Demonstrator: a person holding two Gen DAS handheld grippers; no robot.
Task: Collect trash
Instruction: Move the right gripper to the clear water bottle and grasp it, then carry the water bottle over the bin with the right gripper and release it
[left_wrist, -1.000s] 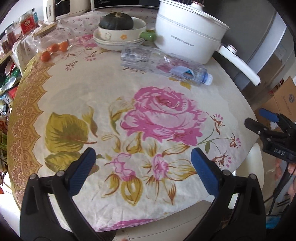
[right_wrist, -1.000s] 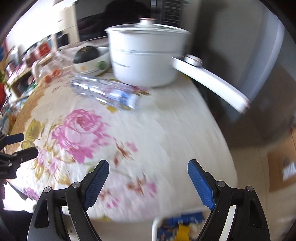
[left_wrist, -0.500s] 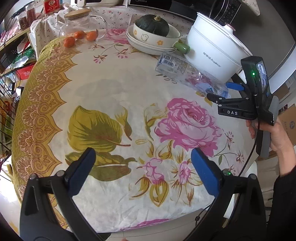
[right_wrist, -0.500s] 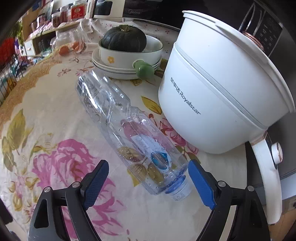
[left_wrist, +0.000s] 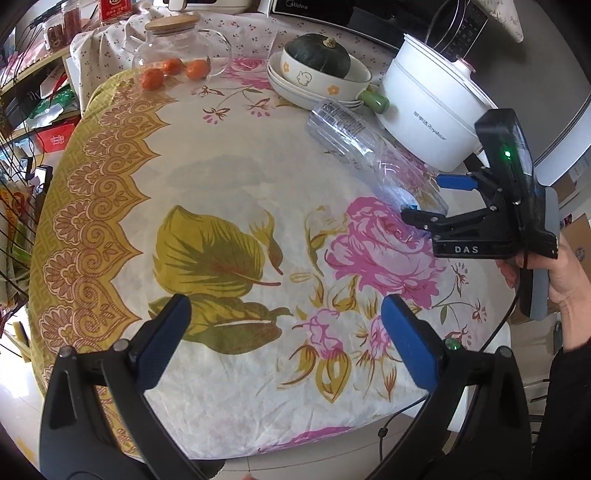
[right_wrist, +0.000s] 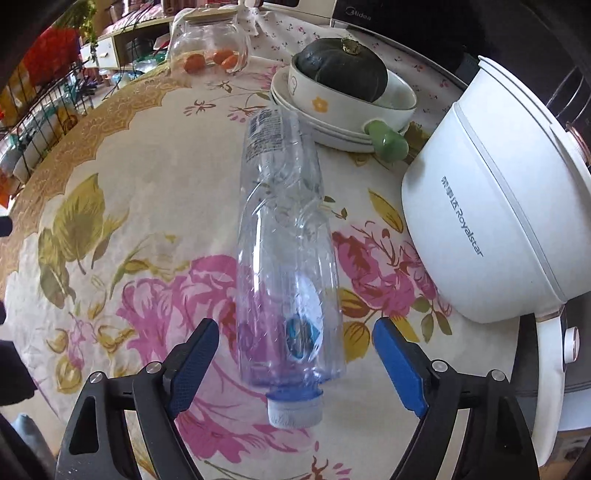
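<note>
A clear, empty plastic bottle (right_wrist: 284, 240) lies on its side on the flowered tablecloth, its blue neck and cap end toward my right gripper. My right gripper (right_wrist: 295, 354) points down over that end with a pad on each side of the bottle's shoulder. The jaws are closing a little, but the pads do not touch the plastic. In the left wrist view the bottle (left_wrist: 354, 136) lies at the far right, with the right gripper (left_wrist: 424, 197) over its cap end and a hand holding it. My left gripper (left_wrist: 286, 314) is open above the cloth near the table's front edge, holding nothing.
A white electric pot (right_wrist: 498, 203) with a long handle stands just right of the bottle. Stacked plates and a bowl holding a dark green squash (right_wrist: 343, 70) sit behind it. A glass jar (left_wrist: 177, 48) and small oranges stand at the back left.
My right gripper swung in from the table's right side, rolled, and came down over the bottle's cap end, which now lies between its pads. My left gripper drifted left; the bottle stayed put.
</note>
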